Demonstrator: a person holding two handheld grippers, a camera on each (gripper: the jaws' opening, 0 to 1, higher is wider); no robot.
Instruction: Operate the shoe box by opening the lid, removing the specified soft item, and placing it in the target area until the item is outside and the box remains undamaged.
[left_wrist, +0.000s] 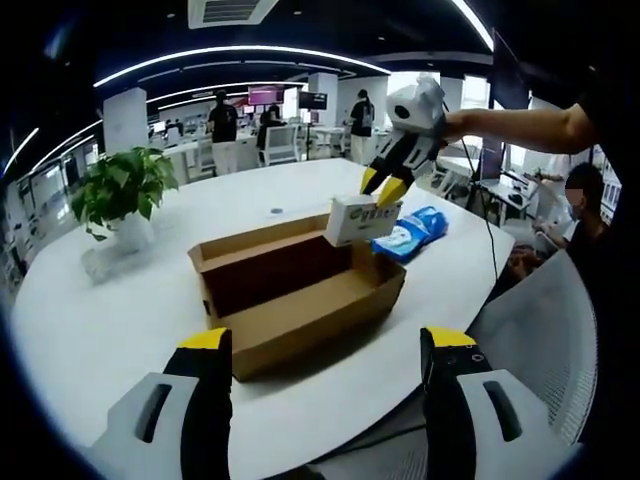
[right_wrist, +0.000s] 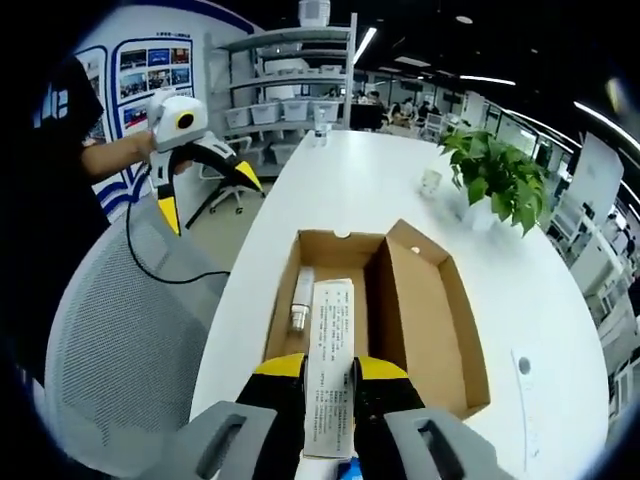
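The right gripper (left_wrist: 383, 187) is clenched on a white tissue pack (right_wrist: 331, 360), holding it above the open cardboard shoe box (left_wrist: 300, 290) on the white table (left_wrist: 120, 330). The left gripper (right_wrist: 205, 190) hangs released beside the table. A blue packet (left_wrist: 412, 232), possibly wipes, lies just beyond the box.

Open-plan office around a large white oval worktop (left_wrist: 120, 330).

A dark ceiling carries long curved light strips (left_wrist: 240, 52) and a square air vent (left_wrist: 230, 10). A potted green plant (left_wrist: 122, 192) stands on the worktop's left side in the left gripper view. Far beyond it are white pillars, desks, office chairs and wall screens, with people standing among them. In the right gripper view a grey mesh chair back (right_wrist: 120, 330) sits near on the left, white shelving with storage bins (right_wrist: 290, 85) rises at the far end, and posters (right_wrist: 150, 75) cover the left wall.
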